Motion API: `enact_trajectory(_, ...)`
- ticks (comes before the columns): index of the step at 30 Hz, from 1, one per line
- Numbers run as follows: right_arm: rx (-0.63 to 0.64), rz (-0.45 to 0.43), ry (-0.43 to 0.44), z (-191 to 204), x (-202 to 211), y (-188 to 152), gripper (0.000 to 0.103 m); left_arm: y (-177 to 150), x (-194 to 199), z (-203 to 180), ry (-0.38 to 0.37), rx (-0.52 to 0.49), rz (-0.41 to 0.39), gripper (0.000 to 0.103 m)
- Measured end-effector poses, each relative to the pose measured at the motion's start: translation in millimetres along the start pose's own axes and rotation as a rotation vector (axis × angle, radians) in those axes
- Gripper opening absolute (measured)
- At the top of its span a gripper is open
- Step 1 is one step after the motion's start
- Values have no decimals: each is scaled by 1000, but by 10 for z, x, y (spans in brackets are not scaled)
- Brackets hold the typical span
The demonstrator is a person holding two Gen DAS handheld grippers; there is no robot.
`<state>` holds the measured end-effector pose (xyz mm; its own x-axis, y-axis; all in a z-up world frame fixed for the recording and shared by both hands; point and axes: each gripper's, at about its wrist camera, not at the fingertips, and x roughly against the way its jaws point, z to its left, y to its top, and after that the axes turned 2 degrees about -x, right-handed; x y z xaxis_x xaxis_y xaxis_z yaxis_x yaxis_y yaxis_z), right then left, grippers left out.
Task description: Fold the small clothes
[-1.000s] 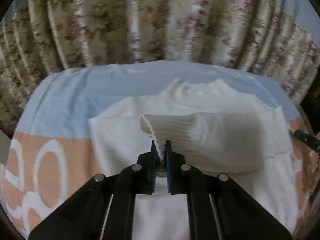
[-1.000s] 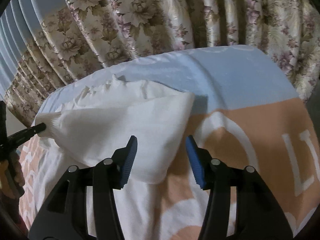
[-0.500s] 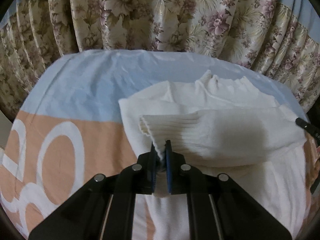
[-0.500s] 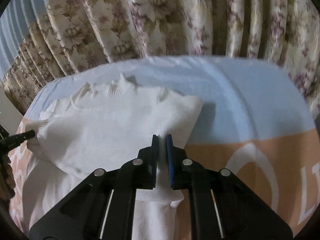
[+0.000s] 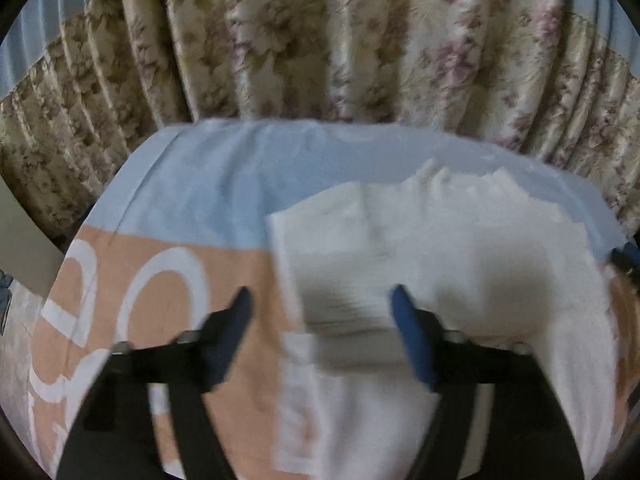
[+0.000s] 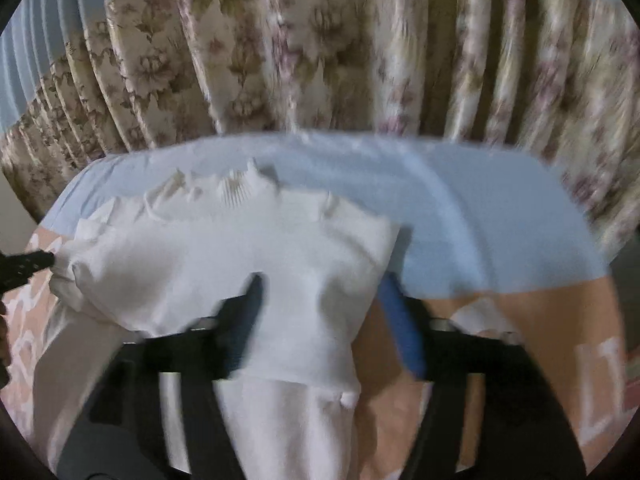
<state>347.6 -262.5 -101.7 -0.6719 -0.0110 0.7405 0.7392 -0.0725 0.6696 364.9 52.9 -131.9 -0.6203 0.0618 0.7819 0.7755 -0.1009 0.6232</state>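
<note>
A: What is the biggest thing here?

B: The flowered curtain [image 5: 320,40] behind, hanging in folds. Below it is the bed cover [image 5: 208,184], pale blue at the far part and peach with large white letters nearer to the cameras.

A: And where is the clothing?

B: The white sweater [image 6: 224,264] lies flat on the bed cover, with its ribbed collar toward the curtain. In the left wrist view it fills the right half of the cover. One sleeve [image 5: 352,304] is folded across the body, and its ribbed cuff lies between the fingers of the left tongs.

A: So the left tongs [image 5: 320,312] are gripping it?

B: No. Their jaws have just been opening; they stand wide apart, and the cuff rests on the sweater without the pads pressing it.

A: And the right tongs [image 6: 320,300]?

B: The same. Their jaws have also just been opening and stand wide. The folded edge of the sweater lies between them, but they do not press on it. Both views are blurred.

A: Anything smaller?

B: At the left edge of the right wrist view, the black tip of the left tongs is touching or just beside the sweater; I cannot tell which.
</note>
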Motion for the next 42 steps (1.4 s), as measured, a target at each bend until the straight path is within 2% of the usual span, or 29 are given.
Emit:
enact_trajectory(1, 21, -21, -19, 135, 45, 7, 80, 23, -10, -181, -10, -27, -7, 80)
enact_trajectory(2, 41, -23, -27, 263, 26, 14, 80, 32, -33, -284, -6, -49, -7, 80)
enact_trajectory(3, 63, -21, -26, 390, -19, 9, 79, 56, -107, -472, 25, -96, -4, 80)
enact_trajectory(5, 141, 5, -69, 718, -229, -4, 74, 62, -306, -762, 162, -204, -3, 80)
enact_trajectory(6, 167, 7, -94, 788, -287, -16, 68, 50, -389, -834, 202, -248, 1, 80)
enact_trajectory(8, 277, 11, -181, 995, -469, -70, 65, -4, -588, -900, 236, -321, 29, 80)
enact_trajectory(10, 347, 41, -218, 1047, -632, -130, 60, -76, -668, -796, 213, -324, 39, 81)
enact_trajectory(12, 353, 57, -239, 925, -699, -176, 60, -103, -645, -604, 188, -279, 44, 81)
enact_trajectory(14, 324, 61, -250, 728, -681, -206, 62, -124, -640, -420, 177, -242, 53, 82)
enact_trajectory(15, 295, 62, -249, 599, -664, -218, 67, -137, -632, -303, 171, -223, 59, 83)
enact_trajectory(17, 232, 65, -243, 337, -626, -207, 69, -151, -628, -127, 121, -177, 73, 85)
enact_trajectory(20, 159, 81, -204, 57, -563, -203, 72, -198, -533, -45, 52, -134, 86, 85)
enact_trajectory(22, 127, 91, -180, -22, -533, -220, 72, -214, -464, -52, 39, -129, 85, 85)
enact_trajectory(24, 118, 92, -177, -32, -472, -235, 68, -230, -317, -66, 35, -116, 74, 85)
enact_trajectory(27, 81, 60, -106, -13, -248, -240, 68, -333, -20, -142, -11, -92, 58, 88)
enact_trajectory(28, 77, 41, -60, 45, -120, -258, 72, -363, 38, -178, -20, -89, 59, 89)
enact_trajectory(31, 90, 32, 5, 286, 96, -358, 77, -568, 223, -363, -53, -102, 64, 89)
enact_trajectory(35, 127, 71, 98, 660, 202, -623, 78, -890, 228, -587, -67, -139, 102, 89)
enact_trajectory(38, 192, 126, 85, 822, 120, -838, 78, -1124, 116, -615, -15, -169, 147, 90)
enact_trajectory(40, 214, 148, 41, 795, 83, -936, 78, -1243, 160, -535, -32, -170, 119, 91)
enact_trajectory(42, 189, 154, 33, 646, 110, -1000, 80, -1296, 223, -501, -22, -195, 114, 90)
